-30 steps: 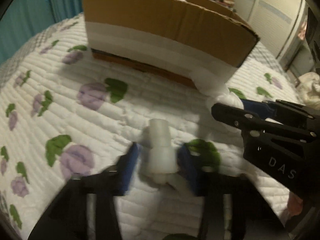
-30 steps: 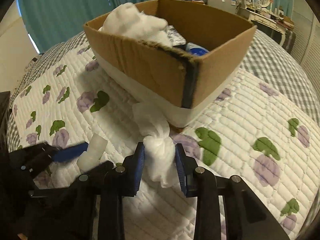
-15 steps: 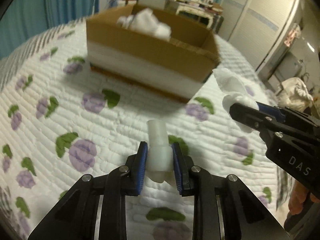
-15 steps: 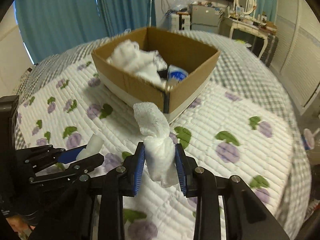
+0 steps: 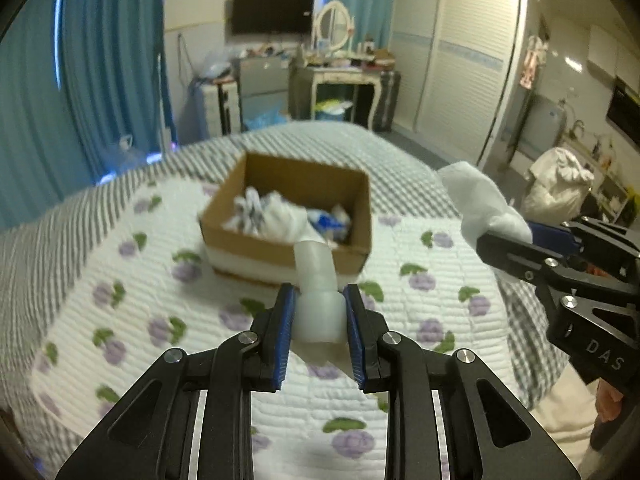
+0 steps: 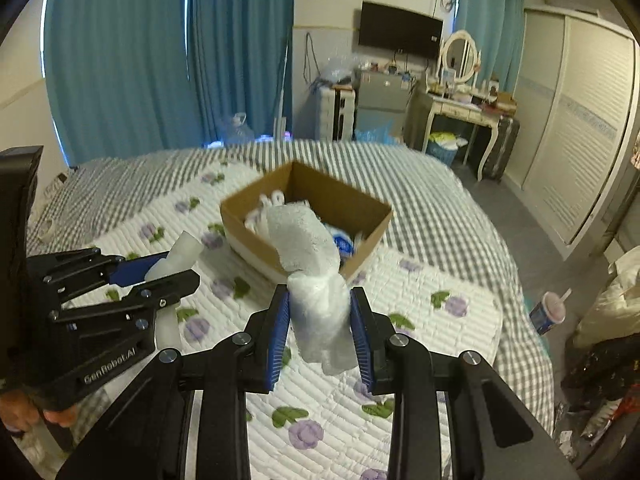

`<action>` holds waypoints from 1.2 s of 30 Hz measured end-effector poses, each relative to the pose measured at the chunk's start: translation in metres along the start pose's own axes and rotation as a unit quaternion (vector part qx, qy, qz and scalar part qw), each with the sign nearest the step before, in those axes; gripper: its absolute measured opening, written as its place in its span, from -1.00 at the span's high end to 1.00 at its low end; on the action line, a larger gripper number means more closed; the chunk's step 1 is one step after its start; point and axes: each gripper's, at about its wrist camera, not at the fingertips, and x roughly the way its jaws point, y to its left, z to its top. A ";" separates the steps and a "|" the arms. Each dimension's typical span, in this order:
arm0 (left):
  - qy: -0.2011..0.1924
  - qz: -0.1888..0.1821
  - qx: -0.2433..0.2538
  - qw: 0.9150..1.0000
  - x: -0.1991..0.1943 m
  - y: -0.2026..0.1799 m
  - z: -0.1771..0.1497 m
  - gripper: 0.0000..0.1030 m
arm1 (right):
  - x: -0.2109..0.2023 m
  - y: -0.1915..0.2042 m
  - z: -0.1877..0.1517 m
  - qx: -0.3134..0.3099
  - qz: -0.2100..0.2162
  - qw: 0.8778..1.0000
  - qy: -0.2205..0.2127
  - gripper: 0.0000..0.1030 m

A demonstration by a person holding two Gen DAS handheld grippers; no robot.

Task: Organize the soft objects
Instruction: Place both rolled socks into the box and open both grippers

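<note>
My left gripper (image 5: pixel 320 316) is shut on a white foam piece (image 5: pixel 318 296) and holds it high above the bed. It also shows in the right wrist view (image 6: pixel 160 276) at the left. My right gripper (image 6: pixel 320 320) is shut on a white knotted cloth bundle (image 6: pixel 312 256), also lifted; the bundle shows in the left wrist view (image 5: pixel 480 200) at the right. A cardboard box (image 5: pixel 256 236), (image 6: pixel 368 236) sits on the bed ahead and below both grippers, holding several white and blue soft items.
The bed has a white quilt with purple flowers (image 5: pixel 120 280) over a grey checked sheet (image 6: pixel 460 200). Blue curtains, a dressing table (image 6: pixel 456 108), a wardrobe and a cup on the floor (image 6: pixel 546 314) lie beyond the bed.
Both grippers have risen well above the bed with their items and drawn back from the box, which now looks smaller and lower. The left gripper closed on the foam piece.
</note>
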 end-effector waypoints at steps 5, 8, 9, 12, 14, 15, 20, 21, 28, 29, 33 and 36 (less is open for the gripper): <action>-0.036 0.014 0.040 0.998 -0.012 0.011 0.029 0.54 | -0.014 0.007 0.024 0.002 0.001 1.000 -0.027 0.42; -0.047 0.009 0.057 0.997 -0.007 0.017 0.046 0.54 | -0.007 0.005 0.042 0.015 0.004 0.999 -0.041 0.42; -0.054 0.003 0.066 0.996 -0.001 0.019 0.055 0.54 | -0.003 0.003 0.047 0.022 0.006 0.999 -0.044 0.42; -0.082 -0.009 0.096 0.992 0.015 0.022 0.071 0.54 | 0.012 -0.004 0.061 0.039 0.005 0.998 -0.052 0.42; -0.083 -0.023 0.114 0.990 0.033 0.025 0.083 0.54 | 0.026 -0.010 0.071 0.052 0.000 0.997 -0.055 0.42; -0.085 -0.029 0.124 0.988 0.044 0.026 0.089 0.54 | 0.038 -0.015 0.076 0.063 0.000 0.996 -0.055 0.42; -0.083 -0.036 0.147 0.985 0.101 0.035 0.109 0.54 | 0.088 -0.029 0.089 0.088 -0.008 0.995 -0.046 0.42; -0.079 -0.039 0.149 0.985 0.114 0.038 0.111 0.54 | 0.100 -0.032 0.090 0.093 -0.009 0.995 -0.042 0.42; -0.038 -0.051 0.143 0.988 0.192 0.052 0.120 0.54 | 0.191 -0.045 0.082 0.136 -0.007 0.991 0.005 0.42; -0.028 -0.054 0.137 0.989 0.205 0.054 0.120 0.54 | 0.198 -0.049 0.081 0.138 -0.007 0.990 0.008 0.42; -0.002 -0.043 0.150 0.988 0.233 0.051 0.113 0.54 | 0.229 -0.053 0.071 0.146 -0.015 0.989 0.029 0.42; 0.008 -0.038 0.162 0.986 0.241 0.046 0.108 0.51 | 0.242 -0.060 0.065 0.162 -0.020 0.986 0.036 0.42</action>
